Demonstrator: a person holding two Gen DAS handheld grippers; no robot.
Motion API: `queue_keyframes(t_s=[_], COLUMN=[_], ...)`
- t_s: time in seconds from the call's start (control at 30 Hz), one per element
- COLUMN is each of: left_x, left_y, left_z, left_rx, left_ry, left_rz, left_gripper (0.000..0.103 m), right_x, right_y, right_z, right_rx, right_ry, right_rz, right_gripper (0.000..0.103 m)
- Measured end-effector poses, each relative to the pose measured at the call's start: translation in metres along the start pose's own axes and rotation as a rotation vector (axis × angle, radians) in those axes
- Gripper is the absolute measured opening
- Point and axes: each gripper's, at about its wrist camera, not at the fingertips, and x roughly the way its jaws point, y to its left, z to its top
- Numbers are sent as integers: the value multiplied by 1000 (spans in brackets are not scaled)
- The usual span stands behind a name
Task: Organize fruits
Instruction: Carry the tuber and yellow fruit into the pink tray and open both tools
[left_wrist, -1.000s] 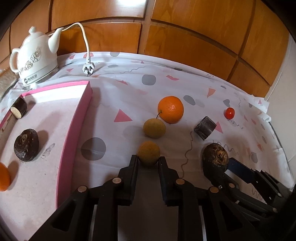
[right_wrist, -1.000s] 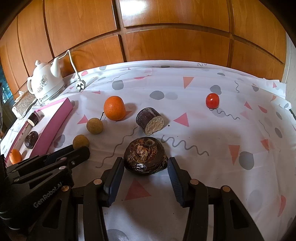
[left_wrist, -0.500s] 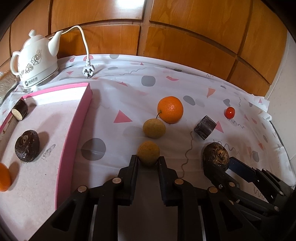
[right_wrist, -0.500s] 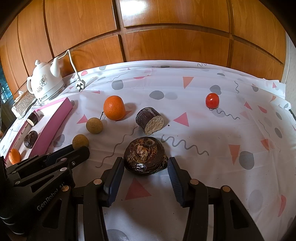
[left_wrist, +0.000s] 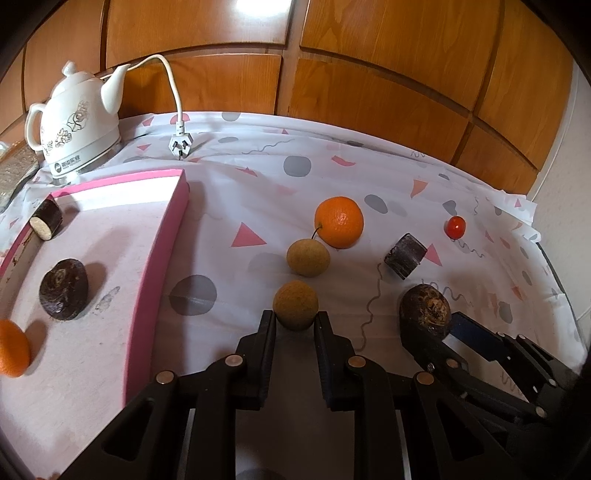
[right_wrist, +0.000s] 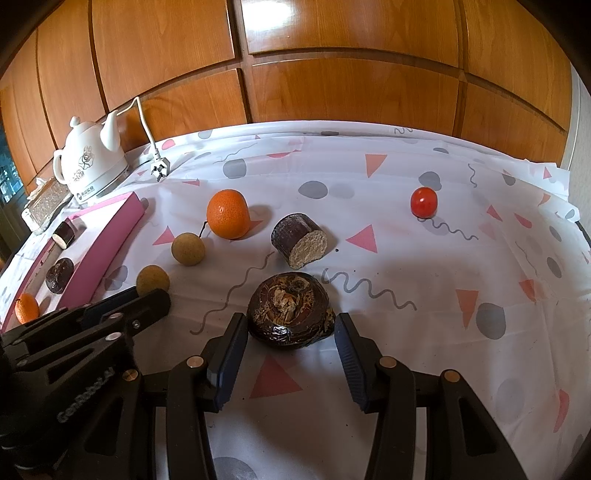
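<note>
Pinching tan ball (left_wrist: 295, 305): left fingers (left_wrist: 268, 325) | right fingers (right_wrist: 232, 341) wide, flanking dark root (right_wrist: 290, 309) | pink tray edge (left_wrist: 159, 258) left

My table is covered by a white patterned cloth (right_wrist: 406, 177). Lying directly on it: a pink tray (left_wrist: 173, 236) at left, a white kettle (left_wrist: 74, 125) behind the tray with its plug (left_wrist: 180, 145) loose, one orange (right_wrist: 227, 214), two tan round fruits (right_wrist: 187, 248) (right_wrist: 152, 279), a cut dark cylinder (right_wrist: 299, 240), a dark round root (right_wrist: 290, 308), and a small tomato (right_wrist: 423, 201) far right.
</note>
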Motion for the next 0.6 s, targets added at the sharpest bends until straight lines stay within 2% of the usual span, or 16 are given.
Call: queue_keyframes(t_s=[0.27, 0.4, 0.6], left_x=[-47, -71, -100], left_y=[7, 20, 60], left_z=[1, 1, -2], left_rx=[-19, -31, -62], left_ry=[-54, -81, -118], left_rz=[-49, -33, 53], left_gripper=[21, 21, 21], right_x=[-2, -11, -35], right_y=[-3, 0, 32], right_z=[3, 6, 14], right_rx=[17, 21, -45], right_ry=[9, -3, -41], right_rz=[27, 40, 116], right_gripper=[49, 48, 49])
